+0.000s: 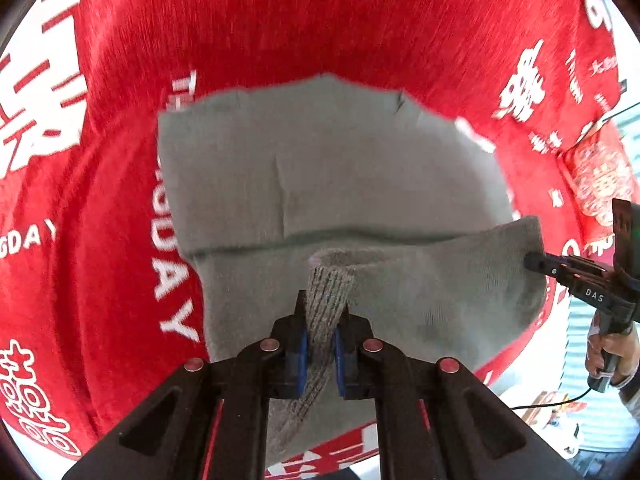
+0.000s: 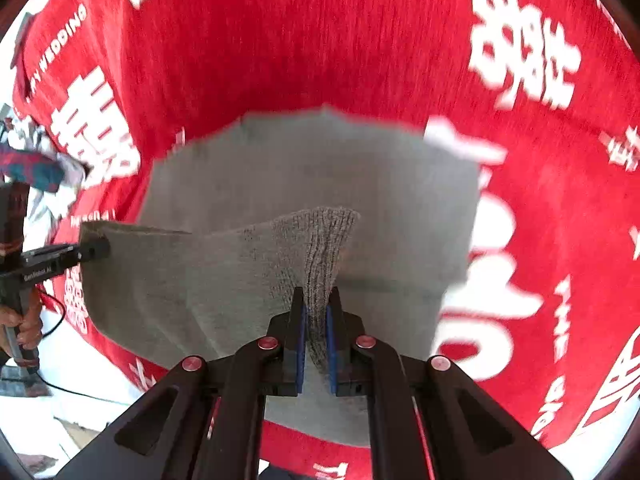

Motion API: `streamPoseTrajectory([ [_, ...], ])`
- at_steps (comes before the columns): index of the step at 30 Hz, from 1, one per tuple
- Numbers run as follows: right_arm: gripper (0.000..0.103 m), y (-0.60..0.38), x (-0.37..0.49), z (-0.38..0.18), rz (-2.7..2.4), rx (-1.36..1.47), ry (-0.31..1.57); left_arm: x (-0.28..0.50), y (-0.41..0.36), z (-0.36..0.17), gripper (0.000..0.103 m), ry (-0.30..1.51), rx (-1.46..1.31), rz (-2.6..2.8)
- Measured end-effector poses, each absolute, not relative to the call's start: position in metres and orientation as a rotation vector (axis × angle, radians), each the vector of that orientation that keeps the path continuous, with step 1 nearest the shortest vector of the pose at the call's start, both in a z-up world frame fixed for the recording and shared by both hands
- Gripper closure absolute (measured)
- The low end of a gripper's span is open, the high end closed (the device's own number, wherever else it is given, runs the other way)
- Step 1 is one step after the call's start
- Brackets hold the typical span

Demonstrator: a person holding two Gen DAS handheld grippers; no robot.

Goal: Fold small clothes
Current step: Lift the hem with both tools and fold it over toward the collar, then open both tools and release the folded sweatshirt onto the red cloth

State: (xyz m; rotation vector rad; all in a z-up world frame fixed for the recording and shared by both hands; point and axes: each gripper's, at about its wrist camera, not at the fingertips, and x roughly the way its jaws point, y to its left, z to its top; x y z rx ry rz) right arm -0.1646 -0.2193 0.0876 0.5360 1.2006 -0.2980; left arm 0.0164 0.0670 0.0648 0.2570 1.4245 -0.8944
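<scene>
A grey knit garment (image 1: pixel 320 168) lies partly spread on a red cloth with white lettering (image 1: pixel 280 20). Its near part is lifted off the cloth and stretched between both grippers. My left gripper (image 1: pixel 322 320) is shut on a ribbed edge of the garment. My right gripper (image 2: pixel 316 312) is shut on the other ribbed corner (image 2: pixel 324 248). The right gripper also shows in the left wrist view (image 1: pixel 536 262), pinching the garment's far end. The left gripper shows in the right wrist view (image 2: pixel 96 250), doing the same. The garment's far part (image 2: pixel 320 160) still rests flat.
The red cloth (image 2: pixel 360 40) covers the whole work surface. A red patterned box (image 1: pixel 600 176) sits at the right edge in the left wrist view. A dark patterned cloth (image 2: pixel 32 168) lies at the left edge in the right wrist view. Pale floor (image 2: pixel 80 380) shows below.
</scene>
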Motion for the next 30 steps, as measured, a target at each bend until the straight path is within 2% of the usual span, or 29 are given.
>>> streamPoseTrajectory([
  [4,0.093,-0.251,-0.131,0.106,-0.319,0.502,1.137,0.039,0.055,0.092,0.092,1.342,0.218,-0.923],
  [9,0.093,-0.299,-0.075,0.068,-0.346,0.526,1.135,0.090,0.014,0.104,0.092,1.216,0.209,-0.910],
  [17,0.093,-0.334,-0.042,-0.044,-0.400,0.599,1.270,0.147,-0.041,0.013,0.092,1.230,0.297,-0.723],
  [21,0.093,-0.338,-0.046,-0.054,-0.418,0.651,1.228,0.157,-0.040,-0.025,0.092,1.269,0.307,-0.652],
  [25,0.093,-0.337,-0.045,-0.046,-0.456,0.610,1.239,0.159,-0.038,-0.030,0.091,1.255,0.347,-0.618],
  [26,0.090,-0.337,-0.044,-0.042,-0.480,0.582,1.242,0.160,-0.037,-0.029,0.091,1.264,0.342,-0.613],
  [27,0.070,-0.337,-0.044,-0.039,-0.512,0.550,1.246,0.162,-0.037,-0.027,0.091,1.273,0.338,-0.602],
  [29,0.049,-0.340,-0.048,-0.032,-0.592,0.500,1.251,0.166,-0.034,-0.020,0.091,1.276,0.340,-0.575],
  [30,0.049,-0.344,-0.052,-0.028,-0.598,0.529,1.240,0.166,-0.032,-0.015,0.091,1.272,0.352,-0.559],
])
